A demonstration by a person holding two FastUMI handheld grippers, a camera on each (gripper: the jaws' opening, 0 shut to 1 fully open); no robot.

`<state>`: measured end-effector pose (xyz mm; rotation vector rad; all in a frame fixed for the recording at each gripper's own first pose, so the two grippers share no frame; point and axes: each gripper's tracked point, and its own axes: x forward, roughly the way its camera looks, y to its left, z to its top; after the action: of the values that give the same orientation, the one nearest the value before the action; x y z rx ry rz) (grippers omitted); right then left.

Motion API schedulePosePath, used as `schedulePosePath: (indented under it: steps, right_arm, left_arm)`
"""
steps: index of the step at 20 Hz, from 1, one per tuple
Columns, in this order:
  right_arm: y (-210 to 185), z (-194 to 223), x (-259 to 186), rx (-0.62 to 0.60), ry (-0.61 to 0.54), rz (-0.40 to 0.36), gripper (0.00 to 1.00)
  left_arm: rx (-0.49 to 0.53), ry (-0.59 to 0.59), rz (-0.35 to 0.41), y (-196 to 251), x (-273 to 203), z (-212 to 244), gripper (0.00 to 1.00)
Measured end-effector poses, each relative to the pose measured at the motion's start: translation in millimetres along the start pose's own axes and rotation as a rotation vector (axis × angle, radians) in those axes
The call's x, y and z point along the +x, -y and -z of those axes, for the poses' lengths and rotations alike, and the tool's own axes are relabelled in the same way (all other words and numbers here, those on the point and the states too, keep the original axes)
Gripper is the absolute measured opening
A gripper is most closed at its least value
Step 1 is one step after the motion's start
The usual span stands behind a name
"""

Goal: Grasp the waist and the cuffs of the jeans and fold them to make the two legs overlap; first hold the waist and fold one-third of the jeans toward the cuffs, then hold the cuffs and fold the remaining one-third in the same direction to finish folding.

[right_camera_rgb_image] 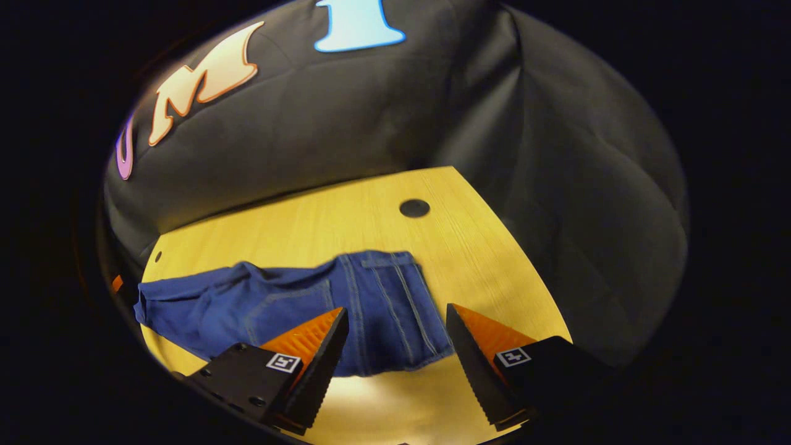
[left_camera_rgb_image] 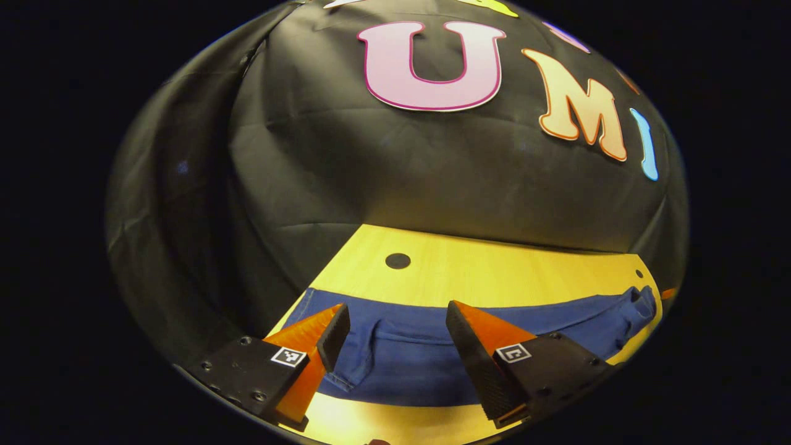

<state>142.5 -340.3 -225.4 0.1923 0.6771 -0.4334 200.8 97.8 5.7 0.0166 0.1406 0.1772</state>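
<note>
Jeans [right_camera_rgb_image: 371,303] flat on table [right_camera_rgb_image: 346,210], bare wood along every edge.

Left claw [left_camera_rgb_image: 395,324], black screwed mounts, square markers

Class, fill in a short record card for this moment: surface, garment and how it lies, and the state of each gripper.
surface: wooden table with a dark round hole
garment: blue jeans, lying across the table, somewhat rumpled
left gripper: open, above the jeans, holding nothing
right gripper: open, above one end of the jeans, holding nothing
folding: not visibly started
</note>
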Motion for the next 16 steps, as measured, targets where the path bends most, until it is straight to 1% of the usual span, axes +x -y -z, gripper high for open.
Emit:
schedulePosePath:
  steps: [2, 4, 5, 6, 8, 9, 10, 11, 12, 13, 14, 15, 16]
  right_arm:
    - [1.0, 10.0, 5.3, 0.015, -0.031, -0.009, 0.96]
    - [-1.0, 15.6, 11.7, 0.025, -0.055, -0.019, 0.95]
    - [-4.5, 18.2, 15.4, 0.039, -0.066, -0.031, 0.96]
    - [-2.2, 24.1, 19.7, 0.049, -0.07, -0.036, 0.99]
    - [-0.3, 28.9, 22.7, 0.065, -0.073, -0.047, 0.99]
    - [-0.9, 29.7, 23.4, 0.065, -0.072, -0.055, 0.96]
    - [-0.7, 31.2, 24.2, 0.056, -0.066, -0.059, 0.99]
    - [-0.7, 32.0, 23.5, 0.055, -0.06, -0.066, 0.97]
    - [-3.3, 31.3, 24.3, 0.067, -0.037, -0.071, 0.96]
    - [-6.3, 33.0, 23.3, 0.083, -0.029, -0.082, 0.92]
    - [-6.4, 31.9, 23.7, 0.1, -0.003, -0.078, 0.87]
    - [-8.4, 33.8, 25.0, 0.114, 0.002, -0.076, 0.77]
    - [-9.5, 36.8, 26.6, 0.128, -0.009, -0.063, 0.73]
  left_arm:
    - [0.009, -0.009, 0.006, 1.9, -0.1, -2.9, 0.95]
    - [-0.011, 0.006, 0.038, 7.2, -2.6, -6.1, 0.95]
    - [-0.027, 0.01, 0.054, 7.2, -4.3, -7.6, 0.94]
    - [-0.038, 0.015, 0.064, 6.8, -4.8, -9.3, 0.93]
    - [-0.049, 0.013, 0.064, 5.3, -3.9, -8.6, 0.93]
    - [-0.051, 0.011, 0.063, 6.5, -4.1, -9.4, 0.93]
    - [-0.052, 0.01, 0.06, 7.4, -5.0, -9.9, 0.93]
    - [-0.053, 0.007, 0.056, 8.4, -4.3, -8.6, 0.95]
    - [-0.05, 0.005, 0.056, 9.7, -3.9, -9.5, 0.95]
    - [-0.045, 0.004, 0.056, 9.8, -2.3, -10.6, 0.95]
    - [-0.037, 0.003, 0.055, 10.1, -1.7, -11.1, 0.95]
    - [-0.031, -0.002, 0.054, 10.8, 0.5, -8.9, 0.95]
    - [-0.029, -0.008, 0.052, 11.7, 0.6, -8.5, 0.95]
